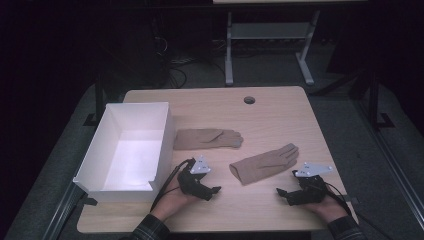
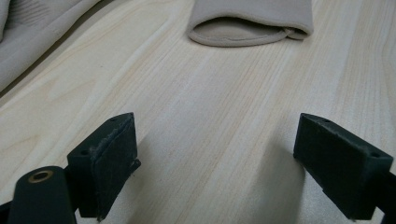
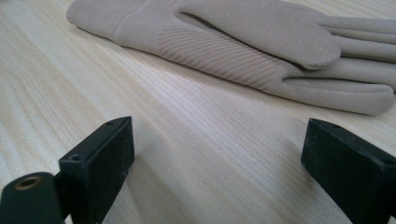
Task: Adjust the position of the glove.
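I see two tan gloves lying flat: the far glove [image 1: 208, 138] just beside the white box [image 1: 95, 150], the near glove [image 1: 265, 164] farther off.

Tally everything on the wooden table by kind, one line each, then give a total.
Tan fabric gloves: 2, the far glove beside the box and the near glove.
White open cardboard box: 1.
Black hand-held grippers: 2, left hand-held gripper and right hand-held gripper, both open.
Total: 5
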Demonstrator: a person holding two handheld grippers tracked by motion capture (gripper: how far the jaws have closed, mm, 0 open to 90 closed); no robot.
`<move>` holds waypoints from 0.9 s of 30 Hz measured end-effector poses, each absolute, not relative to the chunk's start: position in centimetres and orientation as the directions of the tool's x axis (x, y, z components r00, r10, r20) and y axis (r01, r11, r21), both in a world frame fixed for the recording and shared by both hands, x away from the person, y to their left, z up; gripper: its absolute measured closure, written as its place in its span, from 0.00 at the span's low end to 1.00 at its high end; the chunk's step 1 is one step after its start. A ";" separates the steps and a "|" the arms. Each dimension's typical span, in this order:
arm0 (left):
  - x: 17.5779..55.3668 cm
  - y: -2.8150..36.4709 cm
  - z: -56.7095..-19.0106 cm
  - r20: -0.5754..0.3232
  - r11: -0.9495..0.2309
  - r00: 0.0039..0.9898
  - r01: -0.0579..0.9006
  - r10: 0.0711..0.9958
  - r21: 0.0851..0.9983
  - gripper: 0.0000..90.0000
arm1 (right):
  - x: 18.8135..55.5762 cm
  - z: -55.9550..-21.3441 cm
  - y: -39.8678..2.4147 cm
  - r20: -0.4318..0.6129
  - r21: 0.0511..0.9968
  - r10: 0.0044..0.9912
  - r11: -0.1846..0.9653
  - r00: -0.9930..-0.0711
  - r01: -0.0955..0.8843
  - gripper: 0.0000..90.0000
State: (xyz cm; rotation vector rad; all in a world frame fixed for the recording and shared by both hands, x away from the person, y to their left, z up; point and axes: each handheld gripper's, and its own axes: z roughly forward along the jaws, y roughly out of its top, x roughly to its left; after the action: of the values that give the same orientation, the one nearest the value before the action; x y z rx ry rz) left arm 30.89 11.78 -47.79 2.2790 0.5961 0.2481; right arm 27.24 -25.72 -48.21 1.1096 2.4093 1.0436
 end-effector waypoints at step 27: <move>30.9 11.7 -47.8 -0.001 -0.606 0.869 0.346 0.495 0.716 0.14 | 27.9 -45.9 -25.1 0.085 0.728 0.726 0.422 -0.682 0.540 0.79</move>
State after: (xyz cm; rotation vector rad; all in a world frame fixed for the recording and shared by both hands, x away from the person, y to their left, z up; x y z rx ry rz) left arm 30.93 11.69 -47.78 2.2786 0.6042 0.2535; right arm 27.89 -25.15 -45.90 1.1075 2.4356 1.1112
